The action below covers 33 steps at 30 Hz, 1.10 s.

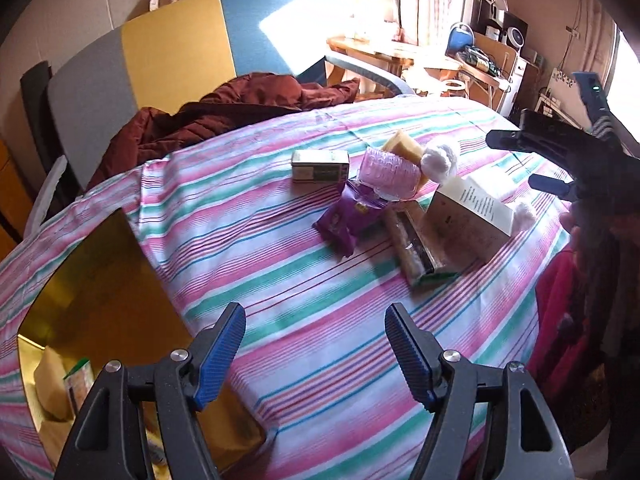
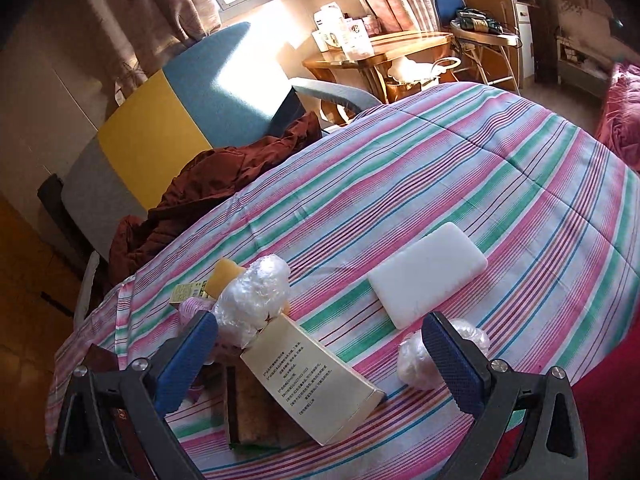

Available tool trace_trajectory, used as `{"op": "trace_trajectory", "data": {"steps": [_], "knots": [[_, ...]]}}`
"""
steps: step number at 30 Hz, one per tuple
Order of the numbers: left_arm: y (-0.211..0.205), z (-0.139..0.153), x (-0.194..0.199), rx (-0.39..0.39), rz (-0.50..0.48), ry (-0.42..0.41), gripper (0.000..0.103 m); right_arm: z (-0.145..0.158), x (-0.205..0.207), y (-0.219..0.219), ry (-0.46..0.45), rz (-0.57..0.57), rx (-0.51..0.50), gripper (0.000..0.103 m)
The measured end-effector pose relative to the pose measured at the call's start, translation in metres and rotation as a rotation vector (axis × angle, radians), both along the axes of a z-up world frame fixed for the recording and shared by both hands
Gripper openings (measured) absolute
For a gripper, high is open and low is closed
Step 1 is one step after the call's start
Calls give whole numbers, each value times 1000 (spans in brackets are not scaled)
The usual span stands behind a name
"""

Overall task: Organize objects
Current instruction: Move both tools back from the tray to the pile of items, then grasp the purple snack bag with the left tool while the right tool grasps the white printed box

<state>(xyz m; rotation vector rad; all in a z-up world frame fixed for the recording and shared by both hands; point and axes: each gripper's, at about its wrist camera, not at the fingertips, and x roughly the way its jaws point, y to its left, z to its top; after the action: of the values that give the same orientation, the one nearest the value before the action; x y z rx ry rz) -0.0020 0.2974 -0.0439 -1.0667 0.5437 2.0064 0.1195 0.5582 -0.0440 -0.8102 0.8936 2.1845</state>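
A pile of small items lies on the striped cloth (image 1: pixel 280 280): a purple snack packet (image 1: pixel 348 220), a pink bubble pouch (image 1: pixel 390 172), a green-and-cream small box (image 1: pixel 320 166), a long brown bar (image 1: pixel 412 246) and a tall cream box (image 1: pixel 474 212). My left gripper (image 1: pixel 316 344) is open and empty, short of the pile. My right gripper (image 2: pixel 320 354) is open and empty, just above the tall cream box (image 2: pixel 316 384); it shows at the right in the left wrist view (image 1: pixel 520 160). A clear-wrapped white ball (image 2: pixel 254 300) leans on the box. Another wrapped ball (image 2: pixel 416 364) lies by the right finger.
A gold-lined open box (image 1: pixel 96 288) with a few items inside sits at the left. A white flat pad (image 2: pixel 426 274) lies further out on the cloth. A dark red jacket (image 1: pixel 224 112) lies on a yellow-and-blue chair (image 1: pixel 180 52) behind. A wooden side table (image 2: pixel 384 52) stands by the window.
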Motion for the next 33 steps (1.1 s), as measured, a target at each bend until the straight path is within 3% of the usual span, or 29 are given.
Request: {"op": "trace_trajectory", "data": {"steps": [4,8,12,13,14,16,17,19,21,25,28,31,33], "knots": [[26,-13,-15,-17,0,-57,73,-1,-1,1,6,15,-15,103],[45,-29,-45,44,52,-256,73,-1,-4,-1,14,41,-21,103],[52,-47,-80,124,169,-434,72,-1,-7,-3,11,62,-22,103],[53,-48,-84,131,192,-429,72,-1,-8,-3,12,66,-25,103],[58,-45,-84,123,183,-353,72,-2,-9,-3,11,70,-28,103],[76,-34,-71,71,34,-154,72,-3,-9,-2,11,73,-38,103],[82,-34,-66,47,-28,-130,73,-4,-10,-1,12,76,-45,103],[94,-39,-58,-23,-147,-117,73,-5,-10,-1,11,78,-51,103],[100,-44,-54,-70,-204,-96,73,-6,-11,0,12,79,-58,103],[107,-58,-66,-112,-237,-136,73,-5,-10,0,17,77,-59,103],[113,-64,-75,-101,-241,-177,72,-5,-10,2,16,74,-60,103],[123,-71,-77,-98,-251,-209,53,-7,-10,3,10,72,-65,103],[124,-72,-74,-101,-250,-194,47,-9,-11,4,2,72,-69,103]]}}
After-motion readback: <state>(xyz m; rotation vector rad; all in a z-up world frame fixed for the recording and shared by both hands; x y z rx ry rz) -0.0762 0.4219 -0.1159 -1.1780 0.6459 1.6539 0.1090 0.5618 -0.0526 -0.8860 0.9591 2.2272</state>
